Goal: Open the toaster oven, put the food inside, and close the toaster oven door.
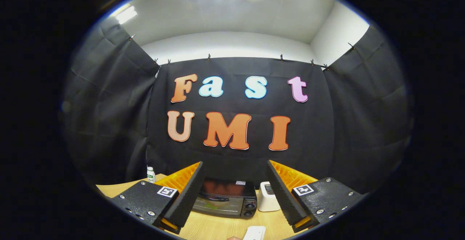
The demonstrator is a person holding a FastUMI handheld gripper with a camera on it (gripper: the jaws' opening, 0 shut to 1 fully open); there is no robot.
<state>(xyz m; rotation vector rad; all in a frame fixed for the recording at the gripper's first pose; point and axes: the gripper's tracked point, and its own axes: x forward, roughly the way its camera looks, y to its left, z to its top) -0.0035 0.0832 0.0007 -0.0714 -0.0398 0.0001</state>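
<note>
Gripper [235, 174] held level above the table, fingers [185, 196] spread wide apart, black ridged pads faced inward, nothing was gripped between them

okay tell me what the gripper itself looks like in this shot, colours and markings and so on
The gripper has two wedge-shaped fingers lined with black ribbed pads, backed by orange ribbed plastic. Each sits on a black textured block studded with silver screws and bearing a square black-and-white marker tag. The fingers stand open, with the toaster oven beyond them.
</note>
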